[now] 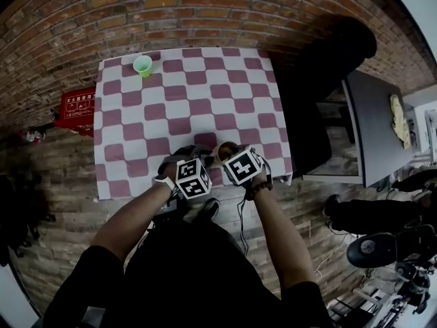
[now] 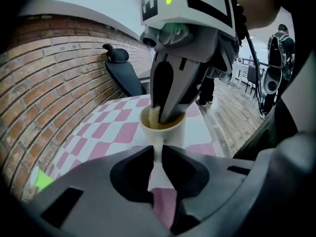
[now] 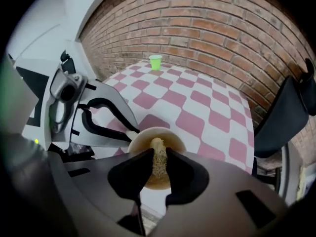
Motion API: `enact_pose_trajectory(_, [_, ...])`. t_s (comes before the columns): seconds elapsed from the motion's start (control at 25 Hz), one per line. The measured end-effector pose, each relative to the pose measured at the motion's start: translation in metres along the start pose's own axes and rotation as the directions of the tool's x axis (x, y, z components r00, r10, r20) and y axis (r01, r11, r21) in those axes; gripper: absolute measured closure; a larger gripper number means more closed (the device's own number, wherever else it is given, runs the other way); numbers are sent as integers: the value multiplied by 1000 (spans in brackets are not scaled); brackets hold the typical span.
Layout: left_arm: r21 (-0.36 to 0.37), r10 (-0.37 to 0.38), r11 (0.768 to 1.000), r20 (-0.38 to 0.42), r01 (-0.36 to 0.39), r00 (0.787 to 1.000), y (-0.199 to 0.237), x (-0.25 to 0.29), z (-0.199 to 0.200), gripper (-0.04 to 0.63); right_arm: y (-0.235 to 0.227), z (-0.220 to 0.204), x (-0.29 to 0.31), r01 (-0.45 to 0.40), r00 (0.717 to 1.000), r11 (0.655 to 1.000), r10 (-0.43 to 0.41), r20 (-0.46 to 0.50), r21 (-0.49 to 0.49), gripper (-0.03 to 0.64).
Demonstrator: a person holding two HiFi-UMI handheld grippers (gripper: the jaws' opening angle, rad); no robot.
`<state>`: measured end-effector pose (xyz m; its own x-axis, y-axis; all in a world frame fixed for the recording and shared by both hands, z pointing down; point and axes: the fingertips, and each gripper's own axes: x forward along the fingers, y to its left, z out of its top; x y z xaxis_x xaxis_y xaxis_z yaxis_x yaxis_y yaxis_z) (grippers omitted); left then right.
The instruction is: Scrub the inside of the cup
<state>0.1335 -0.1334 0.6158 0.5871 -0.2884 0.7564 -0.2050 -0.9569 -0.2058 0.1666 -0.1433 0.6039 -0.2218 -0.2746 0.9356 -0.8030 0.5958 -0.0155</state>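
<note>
A cream cup with a brownish inside stands near the front edge of the checkered table. My left gripper is shut on the cup's white handle; it comes in from the left in the right gripper view. My right gripper is shut on a straw-coloured scrubber whose tip reaches down into the cup. In the left gripper view the right gripper points down into the cup's mouth. In the head view both grippers meet at the cup.
A small green cup stands at the table's far left corner, also in the right gripper view. A black chair is at the table's right side, beside a dark desk. A red box lies on the floor at left.
</note>
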Motion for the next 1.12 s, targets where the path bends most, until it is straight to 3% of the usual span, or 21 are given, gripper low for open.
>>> enact_pose_trajectory(0.08, [-13, -4, 1000, -2, 4, 1000, -2, 0, -1, 532, 5, 2, 0, -38, 999, 998, 37, 3, 49, 528])
enact_pose_trajectory(0.28, [-3, -10, 1000, 0, 10, 1000, -2, -2, -3, 532, 6, 24, -32, -96, 985, 987, 76, 155, 127, 528])
enact_pose_trajectory(0.56, [-12, -17, 1000, 10, 17, 1000, -1, -3, -3, 532, 1, 41, -108, -165, 917, 968, 81, 390, 188, 529])
enact_pose_trajectory(0.72, [43, -3, 999, 23, 2, 1000, -3, -7, 6, 532, -23, 20, -108, -53, 946, 981, -11, 324, 188, 529])
enact_pose_trajectory(0.88, [92, 8, 996, 52, -13, 999, -5, -12, 24, 537, -20, -2, -73, -49, 972, 976, -2, 234, 213, 528])
enact_pose_trajectory(1.12, [105, 17, 994, 46, -22, 999, -6, -11, 28, 538, -24, -7, -26, -102, 970, 898, -5, 243, 428, 528])
